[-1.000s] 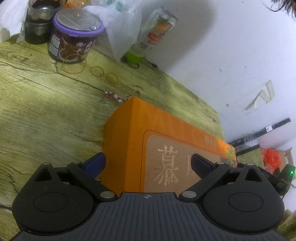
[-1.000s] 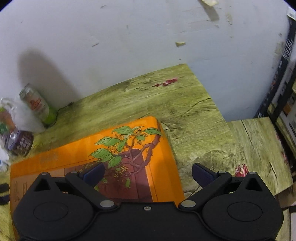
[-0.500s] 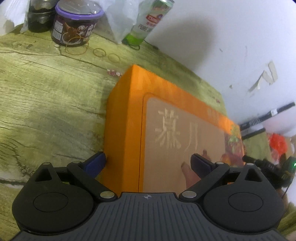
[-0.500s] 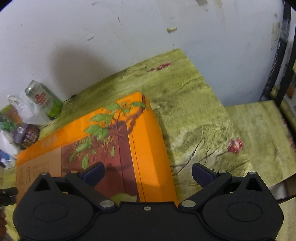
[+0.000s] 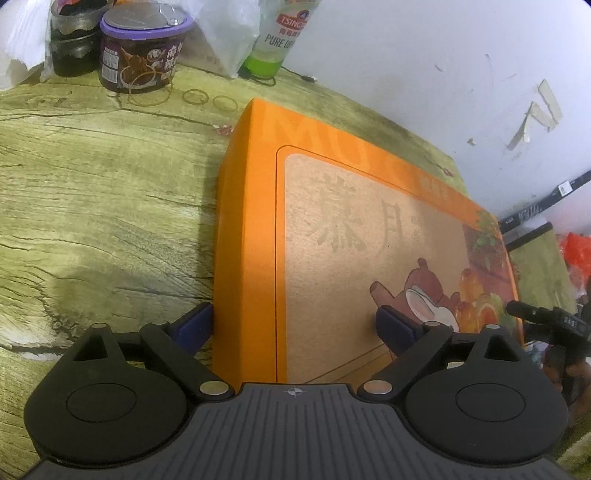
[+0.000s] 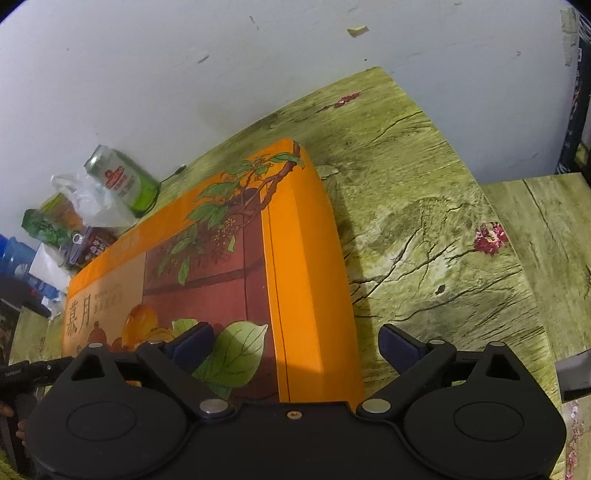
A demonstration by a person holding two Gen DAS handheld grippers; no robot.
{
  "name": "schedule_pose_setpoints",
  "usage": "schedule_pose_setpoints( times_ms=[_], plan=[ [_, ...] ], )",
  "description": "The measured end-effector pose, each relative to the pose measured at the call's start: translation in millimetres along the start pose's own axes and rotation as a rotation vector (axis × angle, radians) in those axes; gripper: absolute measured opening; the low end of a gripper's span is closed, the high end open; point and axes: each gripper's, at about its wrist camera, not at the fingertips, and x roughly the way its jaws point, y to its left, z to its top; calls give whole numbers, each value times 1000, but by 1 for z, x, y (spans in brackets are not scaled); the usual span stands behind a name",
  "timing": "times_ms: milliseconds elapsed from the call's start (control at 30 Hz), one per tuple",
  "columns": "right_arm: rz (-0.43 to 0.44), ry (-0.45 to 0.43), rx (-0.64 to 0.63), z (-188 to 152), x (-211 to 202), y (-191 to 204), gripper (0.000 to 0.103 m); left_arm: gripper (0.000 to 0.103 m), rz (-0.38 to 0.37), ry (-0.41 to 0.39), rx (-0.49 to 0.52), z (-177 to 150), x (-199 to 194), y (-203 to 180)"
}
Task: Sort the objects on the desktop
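Two hand-held grippers straddle opposite ends of one large flat orange cardboard gift box [image 5: 369, 236] lying on the green wood-grain tabletop [image 5: 103, 206].

Nearest me, my left gripper [image 5: 295, 325] has its jaws wide but just closing; one blue pad [image 5: 194, 325] sits at the box's left side wall, the other hangs over the printed lid. I cannot tell whether either pad presses yet.

My right gripper [image 6: 295, 343] mirrors this at the far end, jaws also wide and just closing, one pad over the leaf artwork, the other outside the right wall above bare table.

I judge the risk to be a slip: smooth, broad card pinched only at its edges could tilt or slide free if one side lifts first, or the lid could come away from its base.

Beyond the left gripper lie loose rubber bands [image 5: 199, 98], then a purple-lidded round tub [image 5: 142, 55], a green beer can [image 5: 277, 40] and a crumpled clear plastic bag [image 5: 229, 33] against the white wall.

Both gripper bodies hide the box's near edge, and what the box holds stays unseen.
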Motion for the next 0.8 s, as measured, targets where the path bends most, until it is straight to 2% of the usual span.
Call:
schedule_pose_setpoints(
  times_ms=[133,400,800],
  plan=[
    [25,9,12,0,0,1,84,94,-1,-4,-2,0,0,0],
    [20,24,45,2,-2,0,81,92,6,-6,-9,1,0,-2],
    [-13,5,53,1,-15,13,80,87,-48,-22,-41,5,-8,5]
  ],
)
